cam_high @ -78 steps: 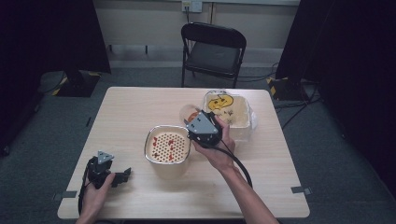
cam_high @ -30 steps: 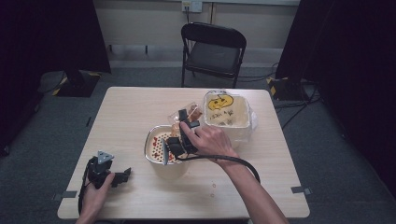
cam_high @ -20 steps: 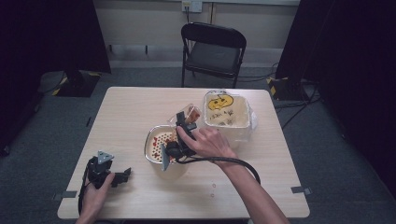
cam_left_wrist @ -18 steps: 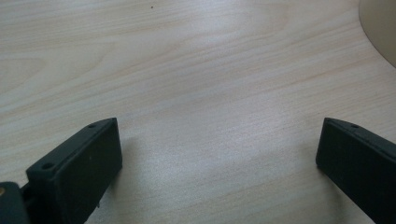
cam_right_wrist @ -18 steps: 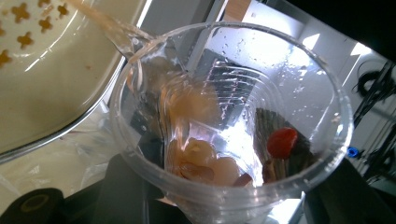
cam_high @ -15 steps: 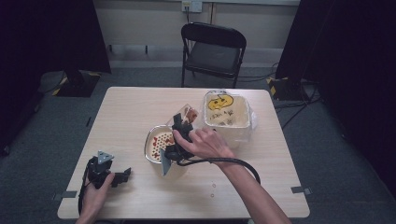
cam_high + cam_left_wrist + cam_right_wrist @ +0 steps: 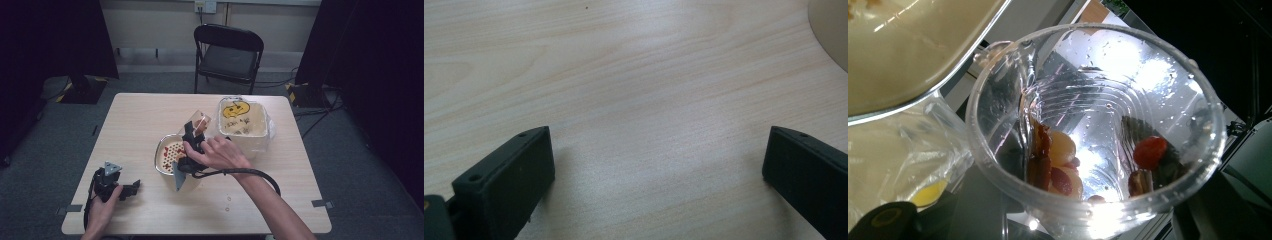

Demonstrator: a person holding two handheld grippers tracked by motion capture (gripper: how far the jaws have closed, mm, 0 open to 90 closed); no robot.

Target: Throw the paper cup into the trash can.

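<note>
Thin clear plastic cup (image 7: pixel 1088 130), light and easily crushed, sits clamped by its wall in the right gripper (image 7: pixel 192 142) over the round steel bowl (image 7: pixel 165 155) mid-table; left gripper (image 7: pixel 117 186) rests open near the front-left corner.

A recording studio or lab room: one wooden table (image 7: pixel 140 125) stands on grey carpet, dark curtains (image 7: pixel 55 35) hang to either side of it, a folding chair (image 7: pixel 227 55) behind it, cables (image 7: pixel 310 112) beside it.
</note>
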